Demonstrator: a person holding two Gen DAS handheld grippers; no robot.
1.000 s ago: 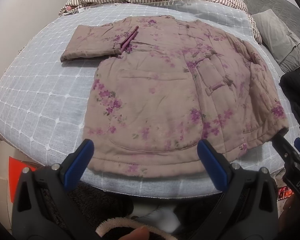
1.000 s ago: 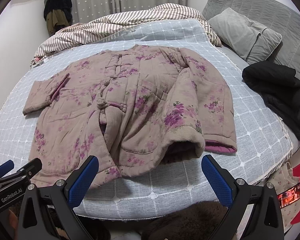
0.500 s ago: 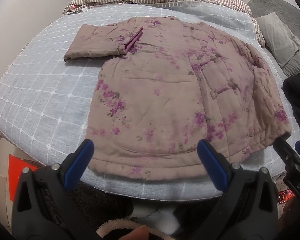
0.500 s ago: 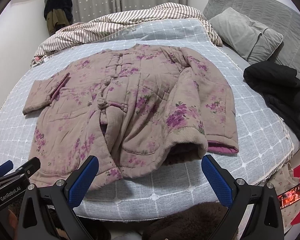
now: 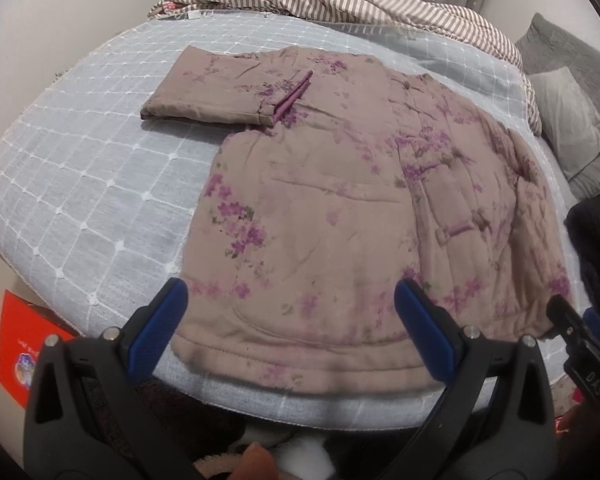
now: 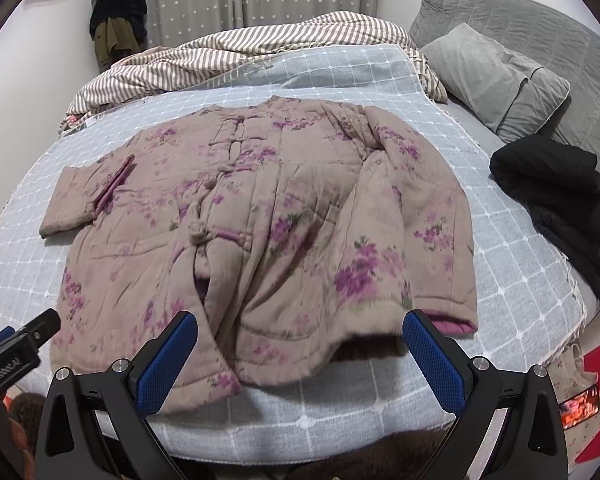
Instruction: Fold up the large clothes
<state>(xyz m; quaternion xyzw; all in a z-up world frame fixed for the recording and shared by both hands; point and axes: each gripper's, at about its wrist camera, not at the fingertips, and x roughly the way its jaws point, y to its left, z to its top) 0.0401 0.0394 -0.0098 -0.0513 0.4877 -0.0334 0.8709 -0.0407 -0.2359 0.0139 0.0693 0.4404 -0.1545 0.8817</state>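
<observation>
A padded floral jacket (image 5: 324, 208) is seen spread front-up across the middle of both frames, on a blue checked bedcover (image 5: 80, 184). The left gripper (image 5: 300, 332) is held with its blue-padded jaws spread wide over the jacket's near hem, nothing between them; whether they touch the cloth cannot be told. The right gripper (image 6: 300, 356) is likewise spread and empty at the lower edge of its frame, its right pad partly covering the folded-in sleeve's cuff. The hem here is blurred. A black garment (image 6: 560, 204) is cut off at the right edge. A striped quilt (image 6: 240, 56) is bunched at the top.
</observation>
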